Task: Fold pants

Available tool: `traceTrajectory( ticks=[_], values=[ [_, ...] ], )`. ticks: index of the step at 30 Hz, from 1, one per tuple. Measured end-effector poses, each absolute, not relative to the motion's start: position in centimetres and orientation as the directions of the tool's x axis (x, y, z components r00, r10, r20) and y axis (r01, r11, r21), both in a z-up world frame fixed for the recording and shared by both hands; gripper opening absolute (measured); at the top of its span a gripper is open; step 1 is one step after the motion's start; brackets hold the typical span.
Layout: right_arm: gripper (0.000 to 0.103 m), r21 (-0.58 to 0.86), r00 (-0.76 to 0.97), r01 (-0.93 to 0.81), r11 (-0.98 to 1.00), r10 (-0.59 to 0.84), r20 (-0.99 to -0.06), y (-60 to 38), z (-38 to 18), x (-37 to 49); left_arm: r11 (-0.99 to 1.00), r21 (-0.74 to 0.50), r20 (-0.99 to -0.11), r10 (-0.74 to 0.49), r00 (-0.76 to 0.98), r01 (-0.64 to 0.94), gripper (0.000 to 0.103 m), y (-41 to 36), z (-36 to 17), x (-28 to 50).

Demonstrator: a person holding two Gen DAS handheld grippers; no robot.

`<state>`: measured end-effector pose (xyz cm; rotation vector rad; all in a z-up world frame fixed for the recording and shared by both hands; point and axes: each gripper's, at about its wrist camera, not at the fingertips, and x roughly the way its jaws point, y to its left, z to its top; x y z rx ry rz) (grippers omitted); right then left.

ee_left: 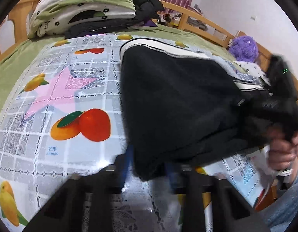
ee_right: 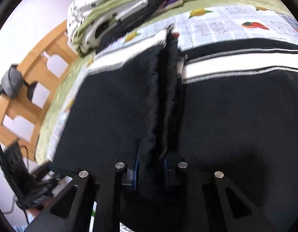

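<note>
Nearest the lens in the left wrist view, the left gripper [ee_left: 149,166] is seen with its fingers closed on the near corner of the black pants [ee_left: 178,96]; a lip of dark cloth is pinched between the blue pads. In the right wrist view, the right gripper [ee_right: 150,166] is likewise clamped on a thick bunch of the same pants [ee_right: 236,125], gathered fabric rising as a vertical ridge between its fingers.

Beyond the grippers, the pants are shown lying on a fruit-printed cloth [ee_left: 71,96] spread over the bed, with the white side stripe [ee_right: 236,70] running along the far edge. The garment already appears doubled, one layer lying over another along the near edge. At the right of the left wrist view, a hand [ee_left: 282,150] is seen holding the right gripper's handle, blurred.

Farther back, a folded floral quilt [ee_left: 81,5], a purple plush toy [ee_left: 243,48] and the wooden bed frame [ee_left: 197,17] are visible.

The task is judged partly done: a first fold seems made, while a further fold and final flattening appear to remain.
</note>
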<state>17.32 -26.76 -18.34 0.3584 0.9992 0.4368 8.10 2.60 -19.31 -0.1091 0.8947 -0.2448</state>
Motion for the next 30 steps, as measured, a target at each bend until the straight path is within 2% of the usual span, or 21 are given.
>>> traceTrajectory(
  ticks=[5, 6, 9, 11, 12, 13, 14, 15, 16, 17, 19, 25, 27, 29, 30],
  values=[
    [0.016, 0.623, 0.594, -0.192, 0.758, 0.596, -0.541, -32.1, -13.7, 13.7, 0.944, -0.263, -0.717, -0.33, 0.615, 0.2, 0.019, 2.7, -18.4, 7.9],
    [0.016, 0.621, 0.605, -0.186, 0.761, 0.587, -0.538, -32.9, -13.3, 12.9, 0.942, -0.259, -0.713, -0.336, 0.615, 0.215, 0.019, 2.4, -18.2, 7.8],
    [0.016, 0.574, 0.573, -0.169, 0.801, 0.554, -0.604, -33.6, -14.7, 11.6, 0.956, -0.192, -0.732, -0.289, 0.617, 0.221, 0.019, 1.2, -18.1, 7.8],
    [0.02, 0.55, 0.486, -0.132, 0.825, 0.537, -0.689, -33.5, -17.6, 11.9, 0.961, -0.165, -0.756, -0.269, 0.596, 0.224, 0.026, 0.9, -18.4, 7.9],
    [0.024, 0.547, 0.446, -0.11, 0.83, 0.533, -0.719, -33.8, -18.7, 12.0, 0.96, -0.158, -0.776, -0.267, 0.572, 0.232, 0.034, 0.9, -18.8, 7.9],
    [0.024, 0.547, 0.414, -0.087, 0.833, 0.529, -0.74, -33.9, -20.1, 12.3, 0.956, -0.162, -0.792, -0.273, 0.546, 0.243, 0.037, 1.1, -19.1, 7.7],
    [0.024, 0.569, 0.418, -0.091, 0.817, 0.55, -0.723, -34.3, -20.5, 12.3, 0.956, -0.161, -0.797, -0.273, 0.538, 0.246, 0.038, 1.5, -19.3, 7.6],
    [0.028, 0.571, 0.42, -0.099, 0.815, 0.554, -0.718, -34.7, -20.2, 12.2, 0.956, -0.156, -0.797, -0.27, 0.54, 0.247, 0.043, 1.9, -19.4, 7.3],
    [0.03, 0.557, 0.428, -0.102, 0.824, 0.542, -0.723, -34.9, -19.7, 12.1, 0.957, -0.151, -0.794, -0.266, 0.546, 0.246, 0.055, 2.5, -19.4, 6.8],
    [0.033, 0.541, 0.45, -0.11, 0.834, 0.528, -0.721, -35.2, -19.0, 12.0, 0.958, -0.149, -0.792, -0.264, 0.551, 0.244, 0.06, 2.9, -19.3, 6.4],
    [0.039, 0.504, 0.513, -0.121, 0.855, 0.489, -0.706, -35.7, -17.6, 11.9, 0.959, -0.155, -0.785, -0.265, 0.56, 0.236, 0.061, 4.0, -19.2, 5.4],
    [0.042, 0.463, 0.566, -0.119, 0.878, 0.443, -0.695, -34.9, -16.0, 15.6, 0.96, -0.231, -0.772, -0.279, 0.571, 0.156, 0.062, 7.1, -18.7, 5.6],
    [0.057, 0.452, 0.576, -0.113, 0.885, 0.429, -0.696, -34.5, -16.1, 17.9, 0.959, -0.248, -0.767, -0.281, 0.576, 0.138, 0.062, 7.5, -18.4, 6.3],
    [0.058, 0.446, 0.549, -0.084, 0.891, 0.415, -0.725, -34.2, -17.4, 20.8, 0.957, -0.258, -0.759, -0.285, 0.585, 0.132, 0.062, 7.6, -18.0, 7.0],
    [0.05, 0.446, 0.514, -0.068, 0.892, 0.415, -0.751, -34.2, -18.4, 21.9, 0.957, -0.259, -0.757, -0.285, 0.589, 0.13, 0.062, 7.6, -17.8, 7.3]
  ],
)
